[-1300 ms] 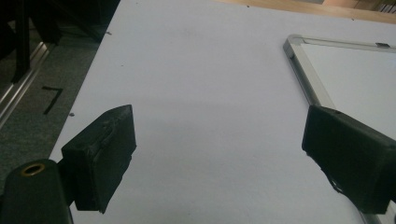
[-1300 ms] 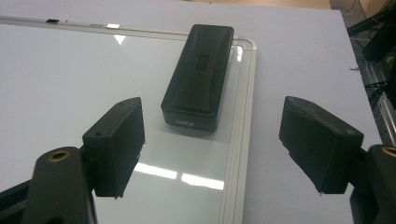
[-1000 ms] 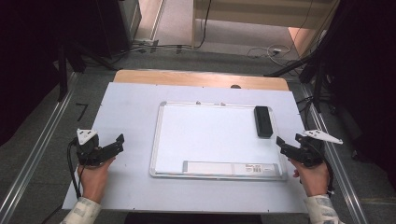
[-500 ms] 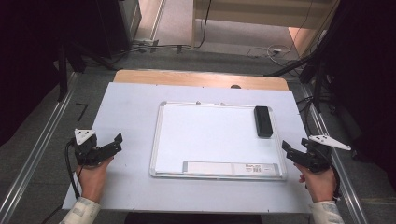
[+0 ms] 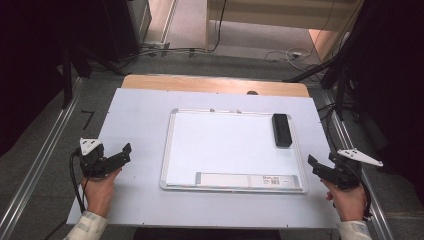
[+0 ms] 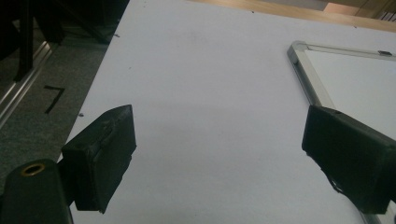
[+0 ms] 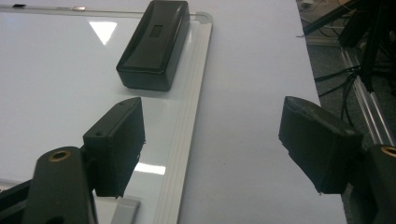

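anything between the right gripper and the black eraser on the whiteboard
Nothing stands between them. In the right gripper view, the open right gripper faces the eraser across bare whiteboard surface and its frame edge.

The high view looks forward and down on the whole counter [image 5: 140, 115] from the person's side. The left gripper view sits low near the left edge, facing the whiteboard's [image 6: 355, 79] far-left corner. The right gripper view looks close along the board's right rim past the eraser [image 7: 154, 44]; all three share the whiteboard.
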### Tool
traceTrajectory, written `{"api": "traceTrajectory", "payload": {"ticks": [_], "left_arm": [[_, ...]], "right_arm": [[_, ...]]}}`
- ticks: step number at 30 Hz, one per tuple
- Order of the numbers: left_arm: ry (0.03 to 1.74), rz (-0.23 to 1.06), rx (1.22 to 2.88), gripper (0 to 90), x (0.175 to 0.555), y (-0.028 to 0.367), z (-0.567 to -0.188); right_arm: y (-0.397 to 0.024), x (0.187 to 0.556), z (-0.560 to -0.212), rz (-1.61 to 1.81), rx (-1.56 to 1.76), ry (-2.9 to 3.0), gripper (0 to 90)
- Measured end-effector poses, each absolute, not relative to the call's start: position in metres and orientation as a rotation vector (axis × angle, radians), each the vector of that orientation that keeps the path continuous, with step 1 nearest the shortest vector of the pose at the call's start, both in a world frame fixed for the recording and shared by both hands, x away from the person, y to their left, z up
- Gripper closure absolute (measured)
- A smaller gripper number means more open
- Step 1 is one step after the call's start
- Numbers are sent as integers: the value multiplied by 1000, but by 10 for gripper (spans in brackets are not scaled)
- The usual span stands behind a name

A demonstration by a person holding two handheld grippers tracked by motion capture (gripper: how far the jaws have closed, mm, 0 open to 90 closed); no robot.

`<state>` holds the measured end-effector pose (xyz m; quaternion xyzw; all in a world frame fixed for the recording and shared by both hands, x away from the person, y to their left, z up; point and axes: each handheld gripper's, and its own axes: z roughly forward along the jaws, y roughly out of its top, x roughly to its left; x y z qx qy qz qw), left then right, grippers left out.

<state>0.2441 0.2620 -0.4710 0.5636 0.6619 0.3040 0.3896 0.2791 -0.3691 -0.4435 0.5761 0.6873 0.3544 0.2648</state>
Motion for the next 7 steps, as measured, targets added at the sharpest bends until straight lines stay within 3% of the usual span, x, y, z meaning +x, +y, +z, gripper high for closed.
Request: {"api": "traceTrajectory", "payload": {"ticks": [3, 7], "left_arm": [[1683, 772, 1433, 103, 244, 262, -471], [1683, 773, 1432, 103, 244, 262, -471]], "right_arm": [[-373, 277, -444, 957, 1563, 1846, 209], [-378, 277, -446, 949, 1568, 1841, 142]]}}
